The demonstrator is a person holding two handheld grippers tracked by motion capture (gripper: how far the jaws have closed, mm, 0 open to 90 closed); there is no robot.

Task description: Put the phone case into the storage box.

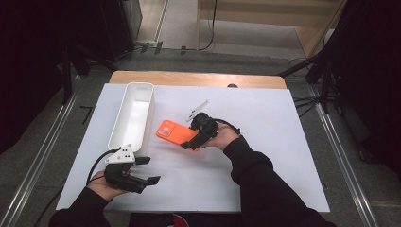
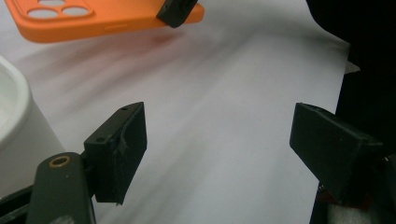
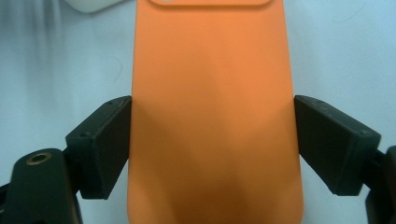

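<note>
The right gripper (image 1: pixel 191 143) pinches an orange, smooth-backed phone case with a raised camera panel (image 1: pixel 175 131) across its width; in the right gripper view both black pads press flat against the case's long edges (image 3: pixel 212 116). That view cuts the case off at top and bottom, so just the lower rim of the camera panel is visible. From the high view the case sits near the middle of the white sheet covering the bench (image 1: pixel 265 142), just right of a long white plastic tray (image 1: pixel 133 113). Whether its far corner rests on the sheet or hangs just above it is hard to tell — the left gripper view shows the case (image 2: pixel 102 18) with a soft reddish shadow beneath it, which suggests a gap, but the picture is blurred there.

The left gripper (image 1: pixel 150 170) lies in the person's left hand (image 1: pixel 106 187) near the front edge of the sheet, jaws spread wide with only bare sheet between them. The tray's rounded white corner (image 2: pixel 14 116) sits just beside its left pad, cropped by the frame edge. A dark sleeve hides the right forearm — the hand itself is mostly covered by the gripper's body.
</note>
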